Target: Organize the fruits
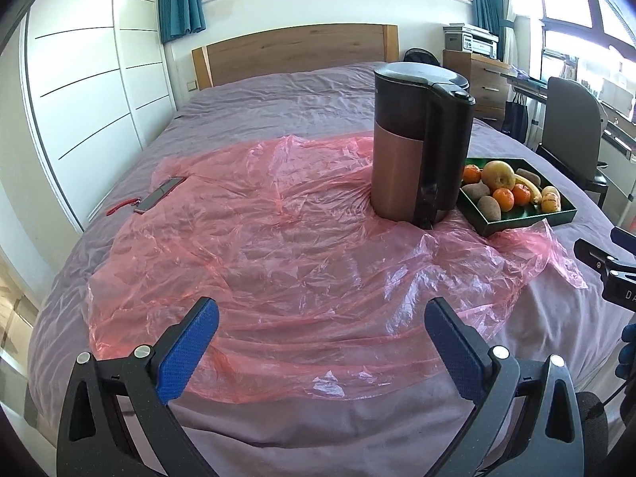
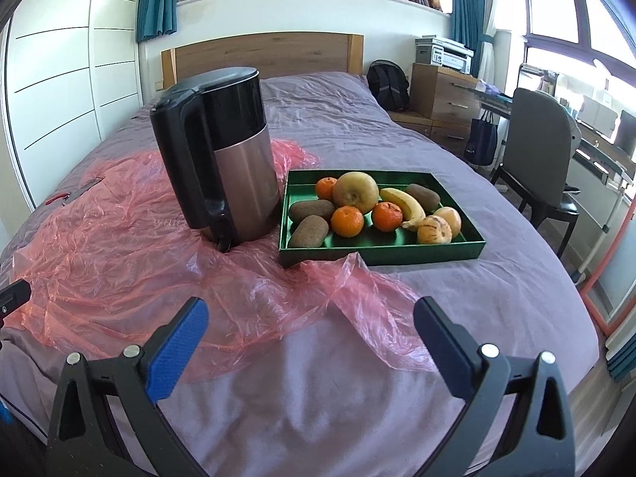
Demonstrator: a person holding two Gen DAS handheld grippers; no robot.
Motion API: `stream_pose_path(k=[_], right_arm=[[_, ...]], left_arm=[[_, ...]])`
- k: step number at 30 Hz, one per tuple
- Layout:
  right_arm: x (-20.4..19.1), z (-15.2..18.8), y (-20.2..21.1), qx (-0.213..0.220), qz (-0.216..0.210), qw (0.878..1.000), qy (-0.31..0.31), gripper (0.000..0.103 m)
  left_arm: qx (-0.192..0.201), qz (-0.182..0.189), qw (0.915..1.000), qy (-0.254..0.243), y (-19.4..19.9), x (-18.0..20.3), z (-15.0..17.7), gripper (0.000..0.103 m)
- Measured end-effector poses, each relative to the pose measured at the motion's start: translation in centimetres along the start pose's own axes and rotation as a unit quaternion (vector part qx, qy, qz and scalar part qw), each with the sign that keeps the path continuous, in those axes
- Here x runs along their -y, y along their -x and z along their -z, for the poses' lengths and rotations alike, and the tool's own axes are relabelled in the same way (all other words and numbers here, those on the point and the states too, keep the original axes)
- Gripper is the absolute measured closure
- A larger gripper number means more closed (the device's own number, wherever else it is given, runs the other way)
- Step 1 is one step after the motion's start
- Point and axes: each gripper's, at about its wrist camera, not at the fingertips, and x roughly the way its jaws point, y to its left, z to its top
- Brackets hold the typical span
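Note:
A green tray point(image 2: 381, 252) point(image 1: 528, 224) lies on the bed and holds a yellow-green apple point(image 2: 355, 191) point(image 1: 497, 173), a banana point(image 2: 403, 202), three tangerines point(image 2: 347, 220), three brown kiwis point(image 2: 309, 230) and two pale peeled-looking fruits point(image 2: 434, 229). My right gripper point(image 2: 312, 320) hovers open and empty over the bed's near edge, short of the tray. Over the pink plastic sheet point(image 1: 278, 246), left of the tray, my left gripper point(image 1: 322, 320) is open and empty too. Part of the right gripper point(image 1: 608, 262) shows at the left wrist view's right edge.
A tall black and copper kettle point(image 2: 222, 159) point(image 1: 417, 147) stands on the plastic sheet just left of the tray. A phone with a red strap point(image 1: 159, 194) lies at the sheet's far left. A chair point(image 2: 532, 151), drawers and a desk stand right of the bed.

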Motion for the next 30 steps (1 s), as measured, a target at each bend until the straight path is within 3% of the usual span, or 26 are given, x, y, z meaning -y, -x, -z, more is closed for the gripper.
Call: stream_pose_path(k=[15, 30], right_arm=[[3.3, -2.1, 0.2, 0.016, 0.001, 1.0, 0.002, 0.0], [6.2, -1.1, -1.3, 0.015, 0.008, 1.0, -0.018, 0.0]], left_arm=[[0.005, 0.003, 0.9998, -0.019, 0.5, 3.5, -2.5, 0.001], [-0.01, -0.005, 0.999, -0.043, 0.0, 5.1, -3.2, 0.001]])
